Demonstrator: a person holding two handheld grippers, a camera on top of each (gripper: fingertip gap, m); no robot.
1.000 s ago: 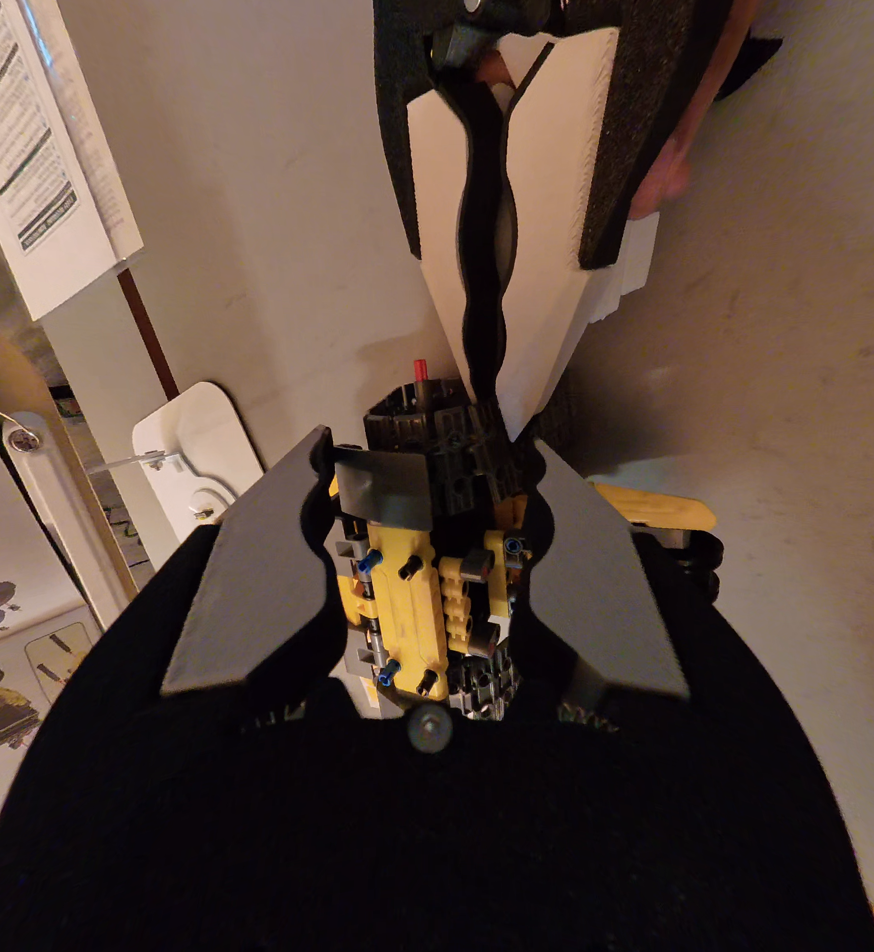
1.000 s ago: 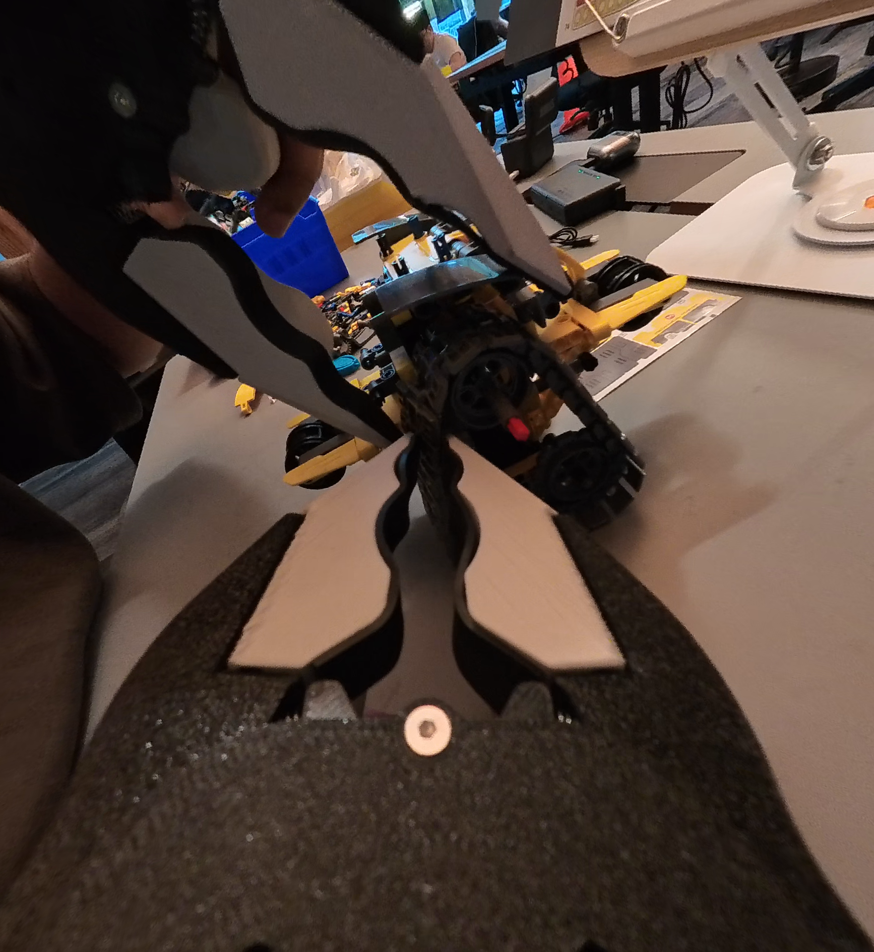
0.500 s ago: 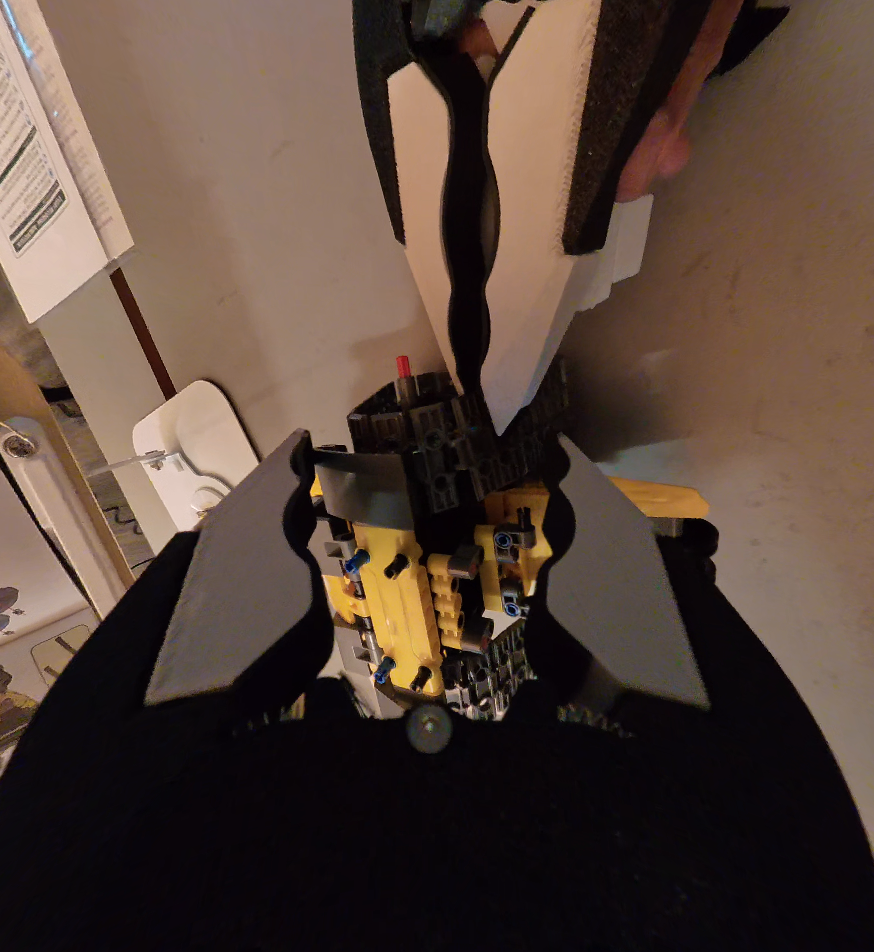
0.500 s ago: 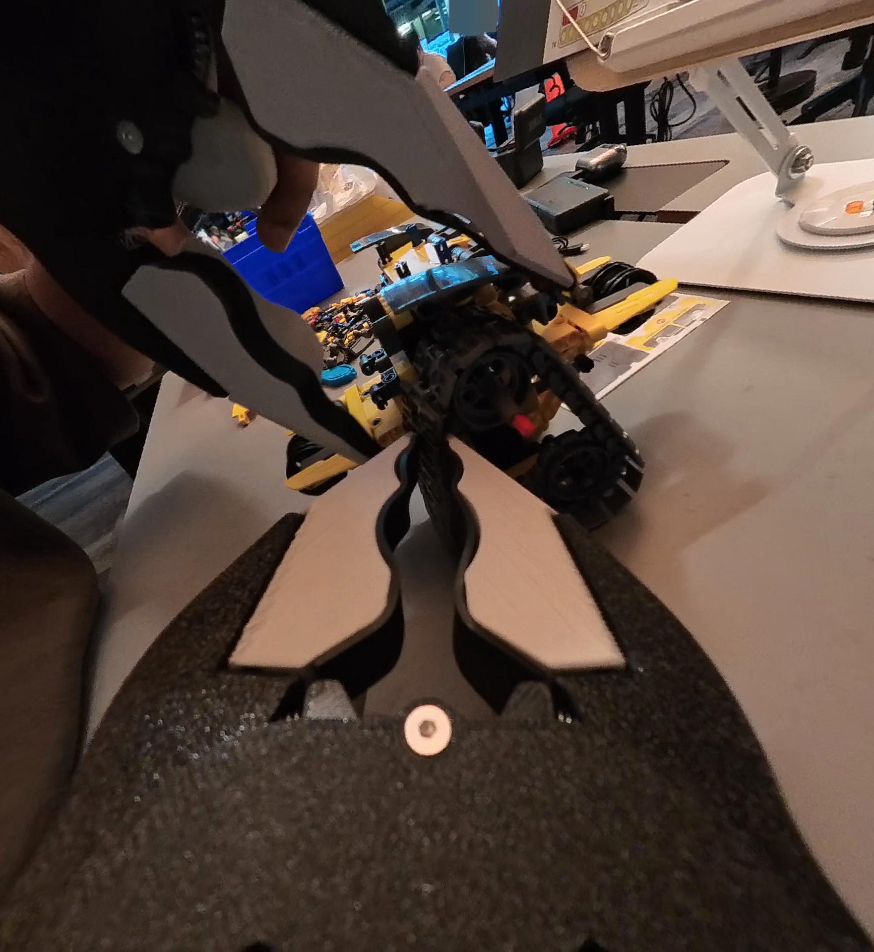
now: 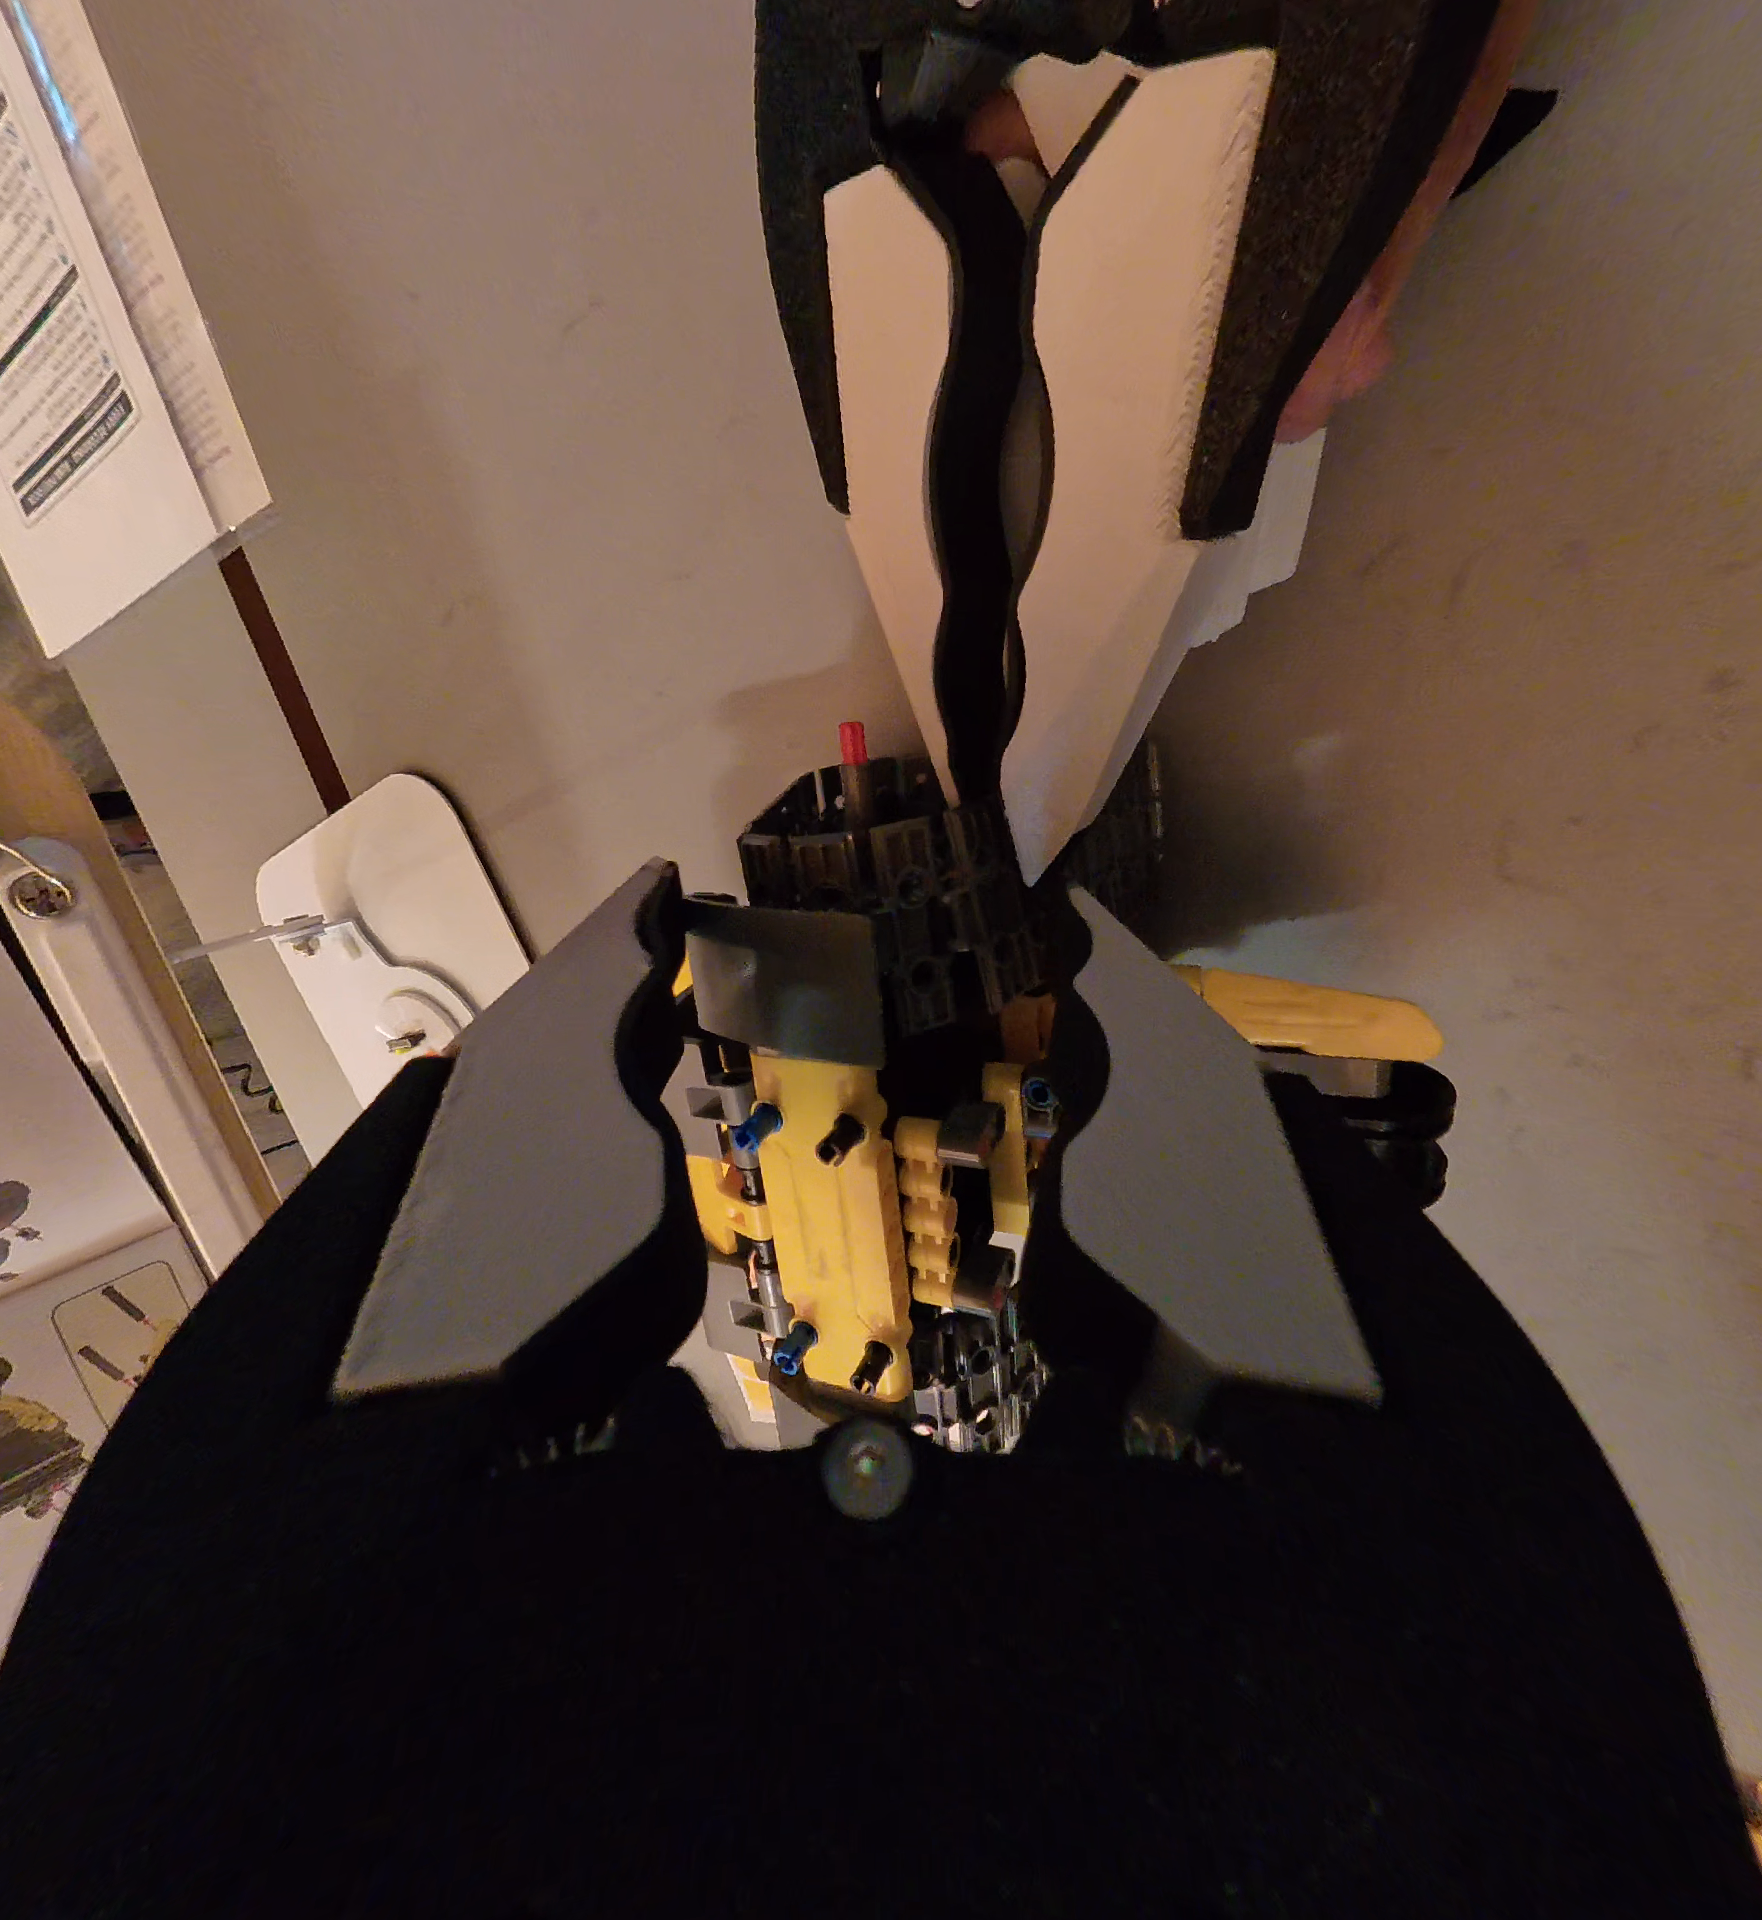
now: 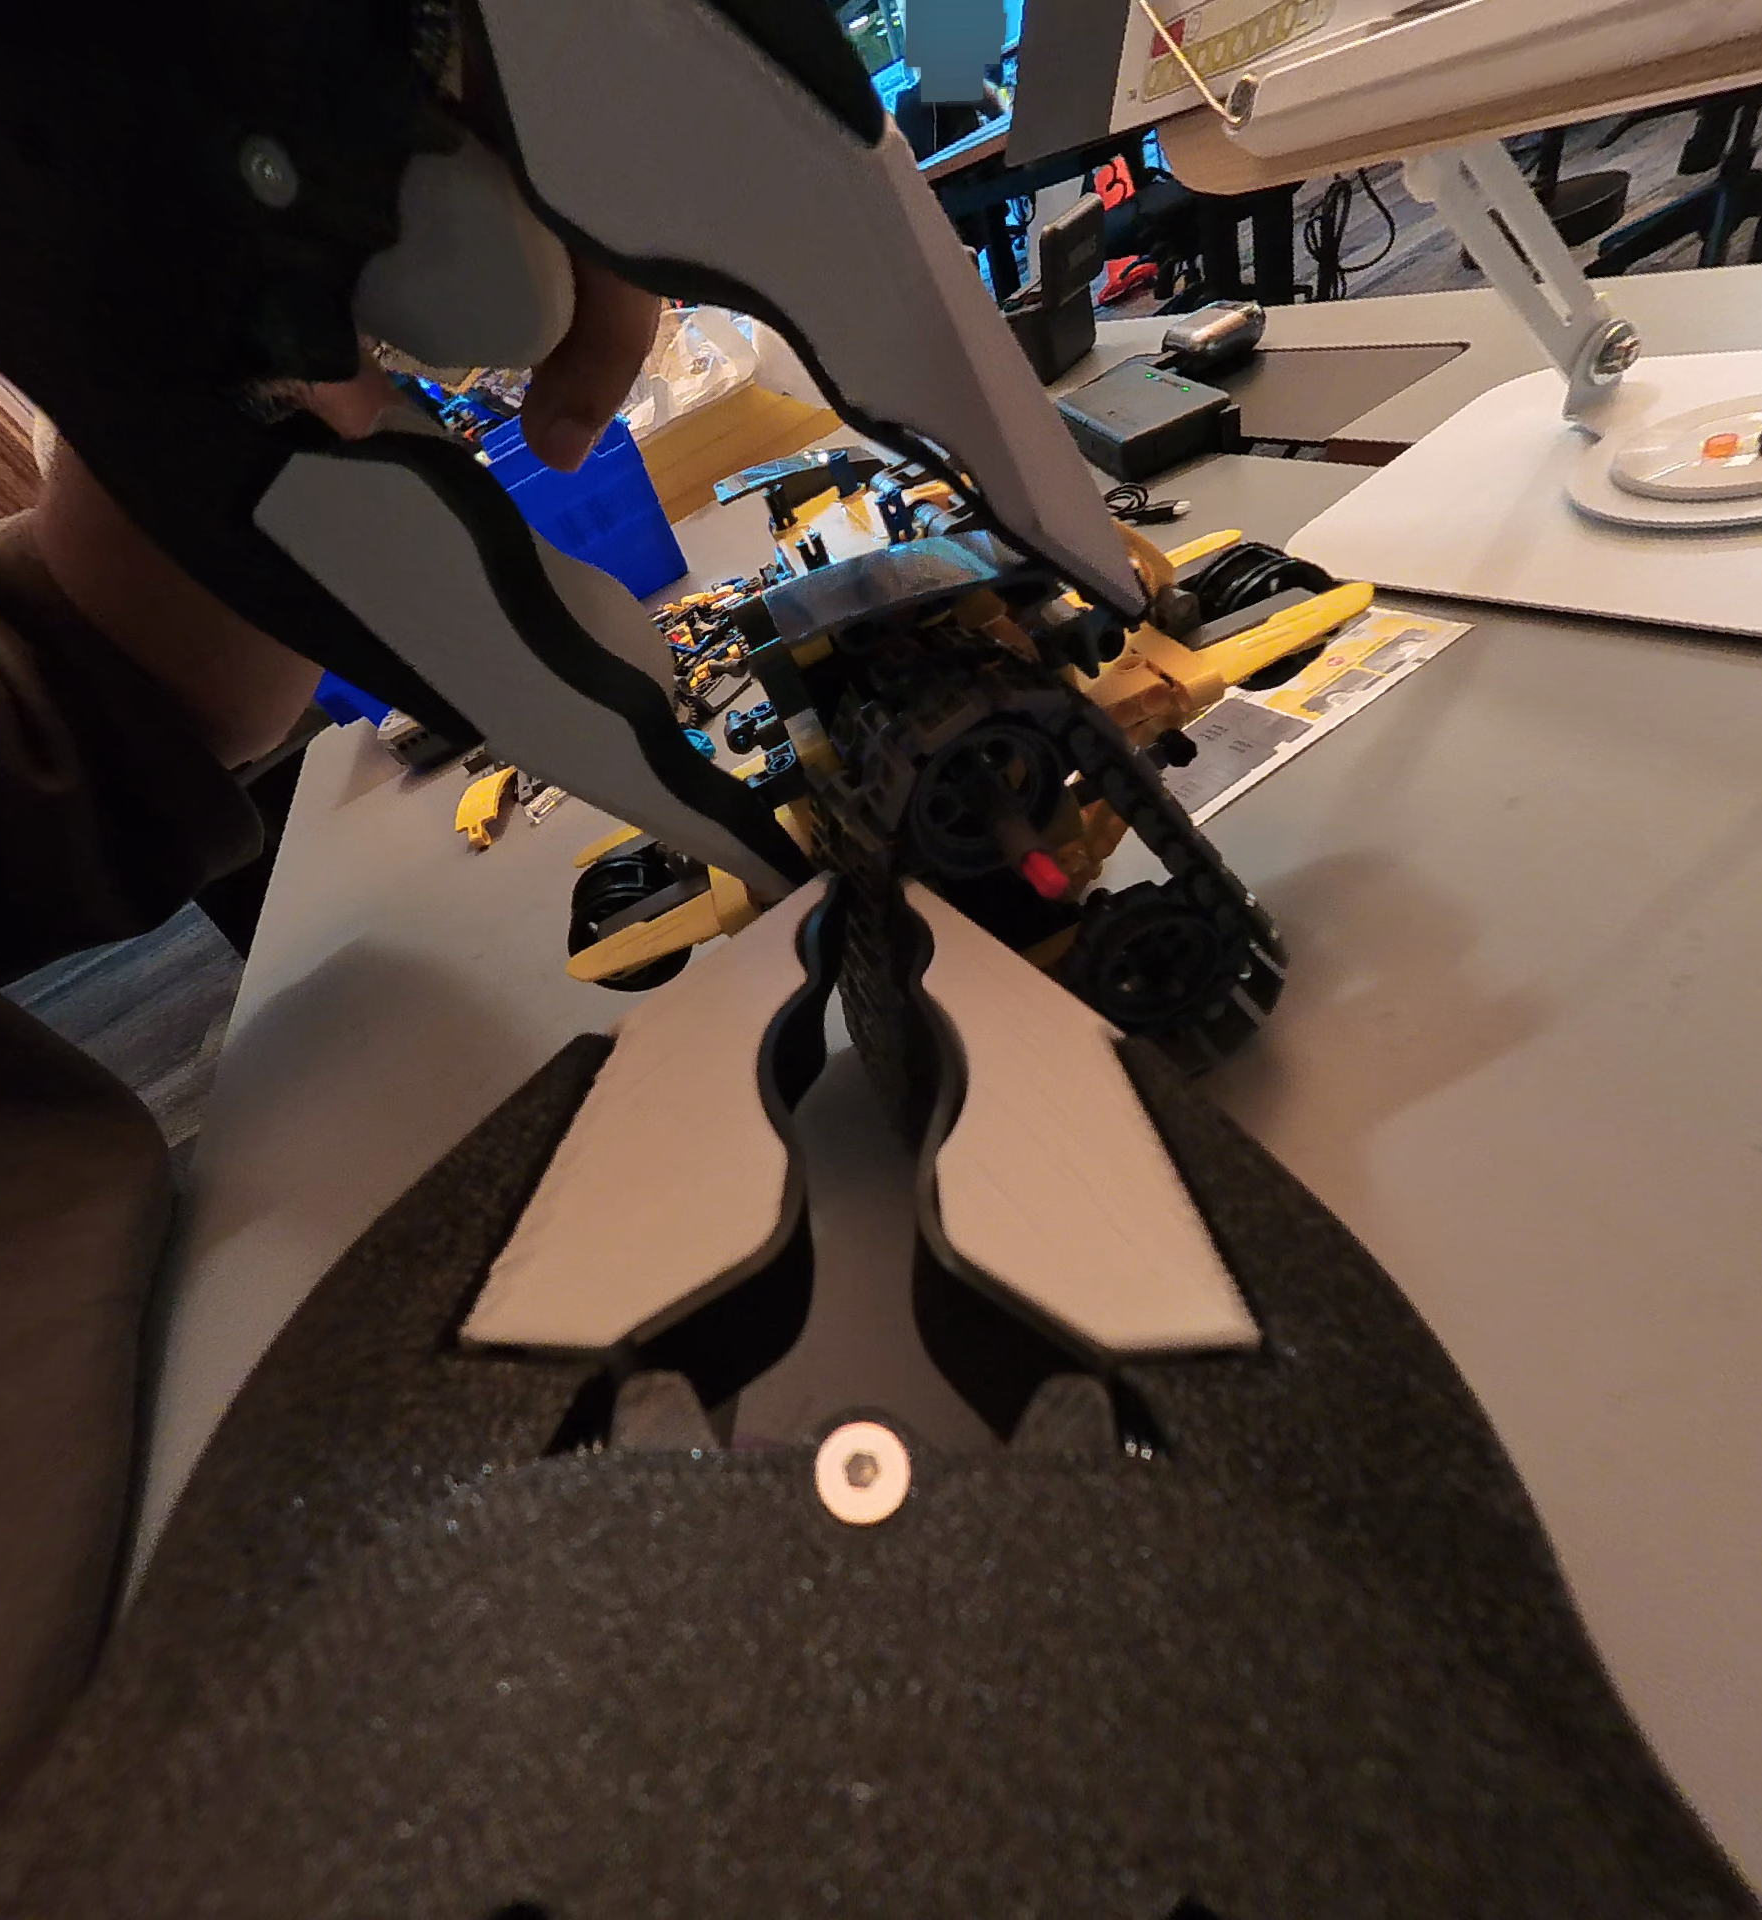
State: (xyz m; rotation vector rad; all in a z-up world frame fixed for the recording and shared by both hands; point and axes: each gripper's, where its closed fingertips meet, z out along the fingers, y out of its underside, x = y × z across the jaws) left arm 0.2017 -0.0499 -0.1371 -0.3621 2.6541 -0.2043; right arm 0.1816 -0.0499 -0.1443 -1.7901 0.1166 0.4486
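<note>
Left hand-held gripper (image 5: 861, 1049): spread wide around the body of a yellow-and-black brick-built tracked vehicle (image 5: 835, 1184), its grey fingers (image 5: 534, 1153) pressed against the model's two sides, coming down from above.
Right hand-held gripper (image 6: 861, 914): nearly closed, its pale fingers (image 6: 1053, 1153) pinching the model's black rubber track (image 6: 872, 966) where the belt loops off the wheels.
Vehicle: standing on the grey bench (image 6: 1479, 987), tilted; a dark curved roof panel (image 6: 887, 592) on top, a red axle tip (image 6: 1043, 871) sticking out of one black wheel (image 6: 970, 805), yellow blades (image 6: 1261, 623) jutting to either side.
Bench, far side: a printed instruction sheet (image 6: 1313, 686) lies partly under the model; a white stand base (image 6: 1583, 540) with a slanted arm sits just beyond.
Bench, left side: a blue bin (image 6: 596, 509) and a scatter of small loose parts (image 6: 700, 644) behind the model; one curved yellow piece (image 6: 477, 816) lies apart from them.
Background: a dark box (image 6: 1147, 410) with small green lights.
</note>
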